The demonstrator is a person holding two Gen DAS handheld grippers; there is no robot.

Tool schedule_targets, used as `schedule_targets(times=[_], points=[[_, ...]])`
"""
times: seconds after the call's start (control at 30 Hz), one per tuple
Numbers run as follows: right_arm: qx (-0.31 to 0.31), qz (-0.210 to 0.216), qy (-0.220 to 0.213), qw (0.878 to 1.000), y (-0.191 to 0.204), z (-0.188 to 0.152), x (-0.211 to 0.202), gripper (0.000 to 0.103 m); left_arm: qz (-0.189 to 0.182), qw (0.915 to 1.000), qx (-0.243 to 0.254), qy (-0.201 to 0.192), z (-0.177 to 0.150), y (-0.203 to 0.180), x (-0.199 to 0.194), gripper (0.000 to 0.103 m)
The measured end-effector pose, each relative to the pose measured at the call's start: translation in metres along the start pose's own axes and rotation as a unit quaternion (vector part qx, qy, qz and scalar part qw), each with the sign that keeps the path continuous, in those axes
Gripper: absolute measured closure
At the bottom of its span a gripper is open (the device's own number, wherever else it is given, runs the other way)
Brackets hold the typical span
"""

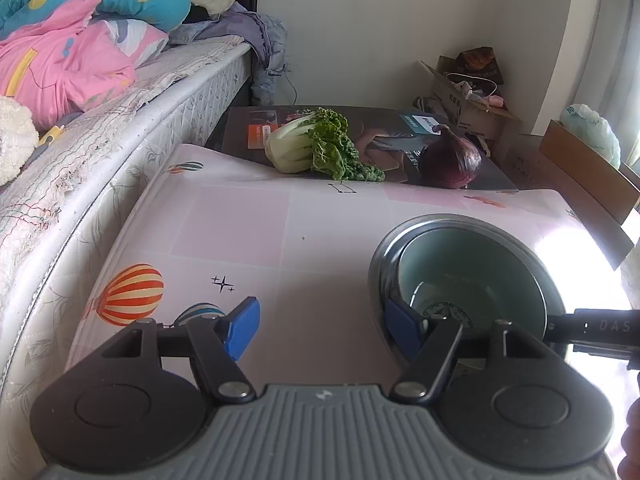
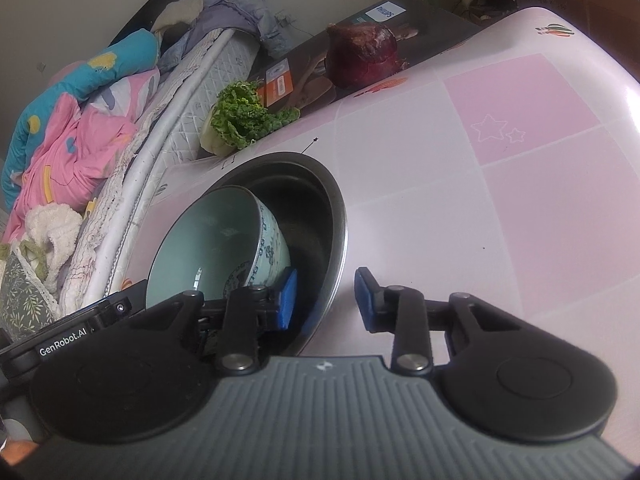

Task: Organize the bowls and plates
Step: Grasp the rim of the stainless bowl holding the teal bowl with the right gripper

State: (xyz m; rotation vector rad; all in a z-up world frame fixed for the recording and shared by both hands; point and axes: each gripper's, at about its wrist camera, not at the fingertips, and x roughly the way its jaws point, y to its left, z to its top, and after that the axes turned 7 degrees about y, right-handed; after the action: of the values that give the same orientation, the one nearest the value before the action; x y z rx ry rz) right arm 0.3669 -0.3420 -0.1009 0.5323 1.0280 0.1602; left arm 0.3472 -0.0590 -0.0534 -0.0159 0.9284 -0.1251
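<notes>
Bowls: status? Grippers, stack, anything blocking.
Left gripper open, right gripper open, each straddling the metal bowl rim. Ceramic bowl sits inside, tilted. Cabbage and onion far off, not blocking.

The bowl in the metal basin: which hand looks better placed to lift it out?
Probably the left. Its tool is open with one finger inside the basin, beside the bowl. The right tool straddles only the basin's rim.

bowl (image 1: 472, 276) base behind jaws, pillow (image 1: 16, 144) cropped
</notes>
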Motion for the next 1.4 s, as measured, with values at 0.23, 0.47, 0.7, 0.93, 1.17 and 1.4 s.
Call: schedule_targets(times=[0.23, 0.47, 0.7, 0.93, 1.17, 1.4], points=[[-0.016, -0.009, 0.004, 1.0, 0.005, 0.0, 0.002, 0.082, 0.014, 0.9999, 0.008, 0.004, 0.001, -0.007, -0.003, 0.033], [-0.018, -0.01, 0.004, 1.0, 0.004, -0.001, 0.001, 0.084, 0.017, 0.9998, -0.004, 0.008, 0.005, -0.01, 0.004, 0.034], [-0.019, -0.012, 0.002, 1.0, 0.004, -0.001, 0.0, 0.084, 0.01, 0.9995, -0.028, 0.013, 0.007, -0.007, 0.015, 0.034], [-0.011, -0.013, 0.001, 1.0, -0.001, 0.003, -0.001, 0.083, -0.004, 0.9992, -0.034, 0.018, 0.01, -0.007, 0.02, 0.036], [0.004, -0.02, -0.025, 0.999, -0.015, 0.017, -0.007, 0.082, -0.015, 0.9993, -0.032, 0.016, 0.009, -0.008, 0.021, 0.04], [-0.017, -0.027, -0.014, 0.999, -0.008, 0.014, 0.004, 0.088, -0.024, 0.999, -0.03, 0.023, 0.014, -0.016, 0.024, 0.05]])
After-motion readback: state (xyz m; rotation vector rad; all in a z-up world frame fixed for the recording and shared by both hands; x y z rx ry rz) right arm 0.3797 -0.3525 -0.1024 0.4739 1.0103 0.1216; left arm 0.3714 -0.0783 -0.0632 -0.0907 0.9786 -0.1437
